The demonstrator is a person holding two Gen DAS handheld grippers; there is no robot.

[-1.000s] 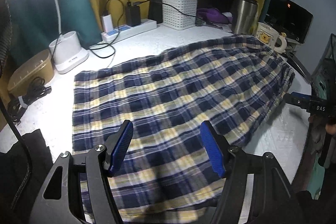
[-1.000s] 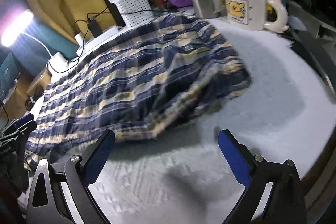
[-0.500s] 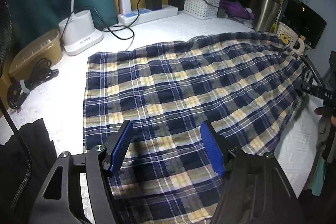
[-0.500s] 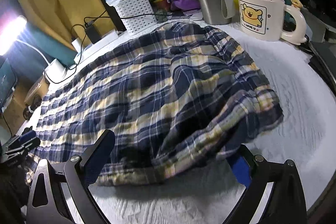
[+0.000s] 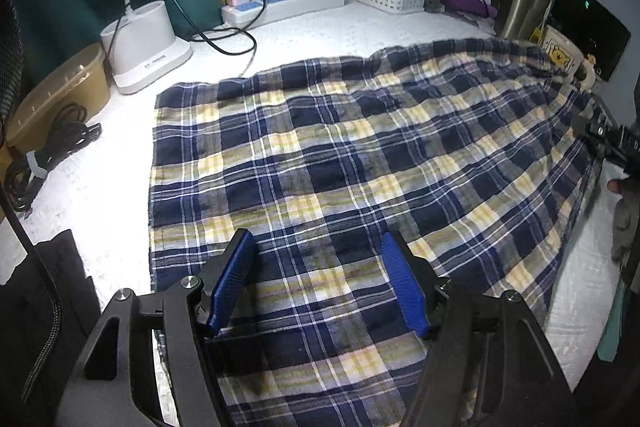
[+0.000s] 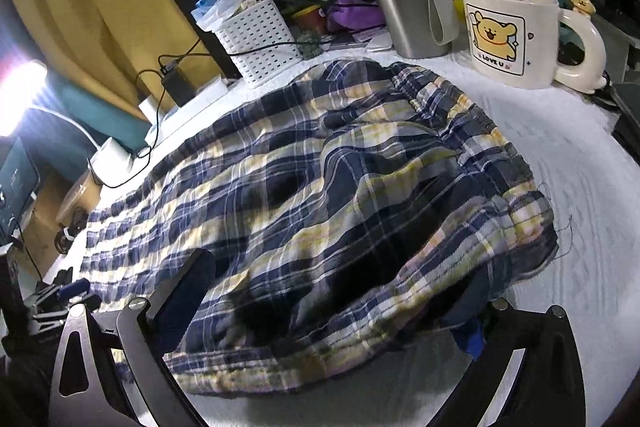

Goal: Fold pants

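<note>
- Left gripper (image 5: pixel 320 281): jaws wide, nothing between them, tilted down over the near left hem of the plaid pants (image 5: pixel 360 163).
- The pants lie flat on the white table (image 5: pixel 96 187), long axis running left to right, between the two hands.
- Right gripper (image 6: pixel 320 307): fingers spread, the bunched right end draped over them (pinched or not, I cannot tell), angled down.

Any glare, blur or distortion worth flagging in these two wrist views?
Left wrist: sharp; fisheye bends the edges; the white table near the lamp base is blown out. Right wrist: the lamp flares at the left edge; the pants near the lens are dark and slightly soft; the mug is crisp.
</note>
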